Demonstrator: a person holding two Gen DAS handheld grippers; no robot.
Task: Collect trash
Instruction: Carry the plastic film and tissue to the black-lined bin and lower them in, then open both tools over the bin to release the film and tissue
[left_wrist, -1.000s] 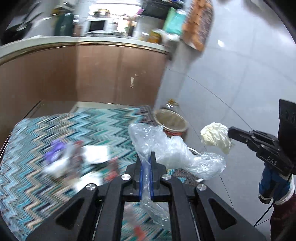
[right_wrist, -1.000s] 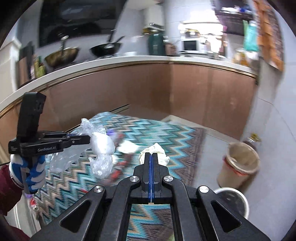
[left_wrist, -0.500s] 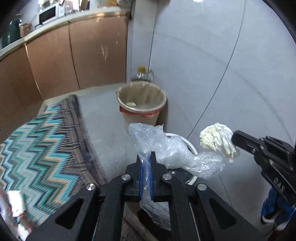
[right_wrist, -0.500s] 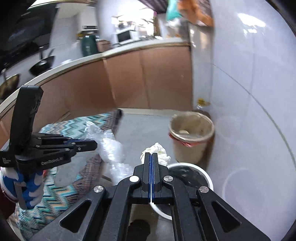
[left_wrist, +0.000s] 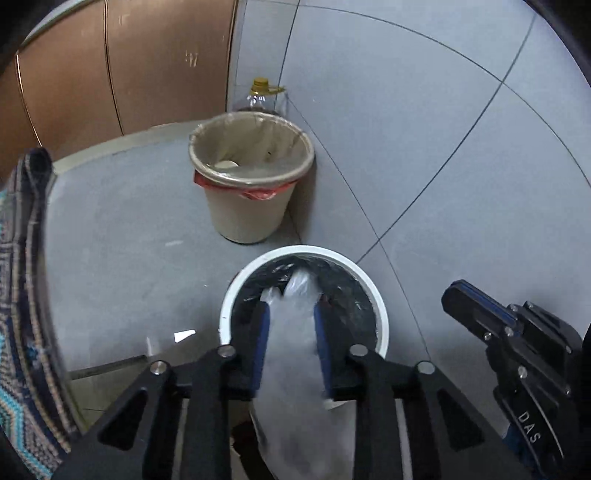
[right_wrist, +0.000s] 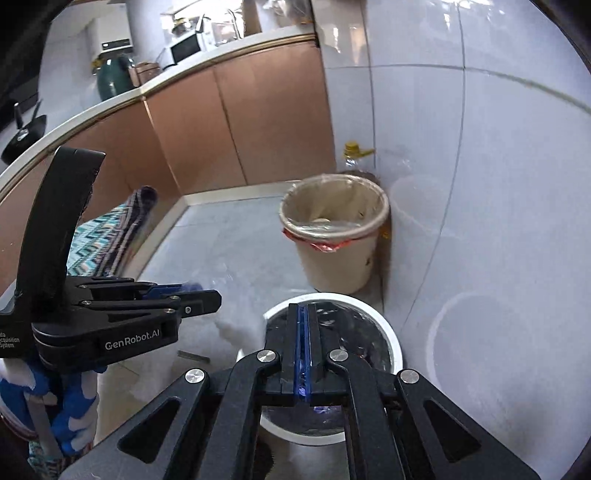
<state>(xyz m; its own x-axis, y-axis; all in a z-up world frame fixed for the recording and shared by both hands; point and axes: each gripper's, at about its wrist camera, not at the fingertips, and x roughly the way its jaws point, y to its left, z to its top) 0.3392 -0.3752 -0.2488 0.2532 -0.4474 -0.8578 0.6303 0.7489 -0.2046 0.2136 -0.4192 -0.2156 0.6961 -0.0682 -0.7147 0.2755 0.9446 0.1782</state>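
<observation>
The left gripper (left_wrist: 291, 325) hangs directly over the white-rimmed bin (left_wrist: 382, 317), which stands on the grey floor near the tiled wall, with the beige lined bin (left_wrist: 251, 206) just beyond it on the far side. Its jaws have just been opening, and the clear plastic bag (left_wrist: 295, 354) sits between the parted blue pads, its crumpled top over the bin's dark liner; it looks loose rather than pinched, so it should fall straight into the bin. The bag's long axis runs along the fingers, pointing down toward the opening. The right gripper (right_wrist: 303, 332), just to the right, also points down over the same bin, its jaws all but closed; no tissue shows between them. The left hand appears more squarely centred, so the drop likely needs no further travel.
</observation>
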